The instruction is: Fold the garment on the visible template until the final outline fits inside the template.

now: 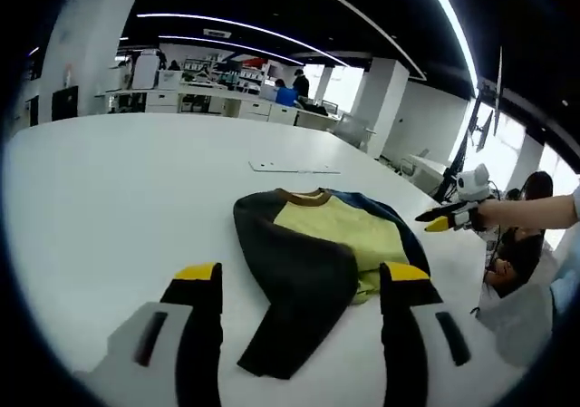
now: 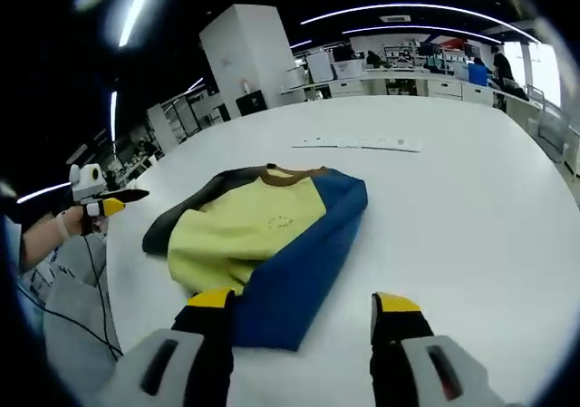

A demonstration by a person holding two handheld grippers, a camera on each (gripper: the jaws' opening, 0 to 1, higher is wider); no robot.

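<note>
While the white table (image 1: 109,198) carries one garment (image 1: 317,253), a thin white strip (image 1: 294,167) lies flat beyond its collar, well apart from it. Past the table's far edge stand desks, white pillars and a few people, too small to make out. The garment is a yellow-bodied sweatshirt with one dark sleeve (image 1: 299,289) and one blue sleeve (image 2: 304,253), both folded across or along the body; its brown collar (image 2: 290,173) points away from both cameras. Whether a template lies under it cannot be told. Two grippers are present. The left gripper (image 1: 301,285) hangs above the dark sleeve, jaws spread wide, holding nothing. The right gripper (image 2: 304,309) hovers over the blue sleeve's end, equally wide and empty. Part of the yellow body is hidden beneath the sleeves.
</note>
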